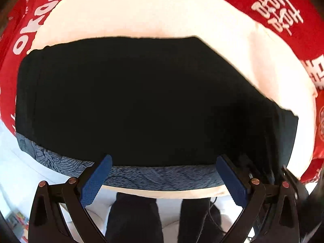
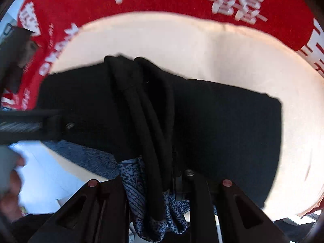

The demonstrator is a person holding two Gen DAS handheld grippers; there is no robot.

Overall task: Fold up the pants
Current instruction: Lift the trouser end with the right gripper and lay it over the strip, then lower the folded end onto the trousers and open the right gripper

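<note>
Pants [image 1: 141, 101]: black, lying flat on the cream pad [image 1: 141, 16], a wide dark band running side to side in front of the left tongs.
Long way of the pants: across, from one side of the cream pad to the other, not pointing away from the tongs.
Blue patterned cloth [image 1: 162, 175]: peeking out as a strip along the near edge of the pants, most likely the inside of the waistband or lining, hard to tell which.
Left tongs [image 1: 164, 175]: wide open, holding nothing, blue pads [image 1: 95, 179] just at the near edge of the pants, one on each side of the blue strip.
Right tongs [image 2: 160, 184]: closed tight on a bunched-up part of the pants [image 2: 145, 111] and some blue patterned cloth [image 2: 137, 184], thick black rolls running up between the arms.
Nearer hand: right one already has the pants; left one close but not touching.
What the next move turns on: probably the near edge of the pants lying straight ahead of the left tongs, ready for a pinch there and a lift toward the far side of the cream pad.
Around the cream pad: red cloth with white letters [image 1: 279, 8] on all far sides.
Below the cream pad: pale floor and dark legs [image 1: 131, 218] of the person.
In the way: nothing on top of the pants; the bunched part by the right tongs might make a lumpy fold.
</note>
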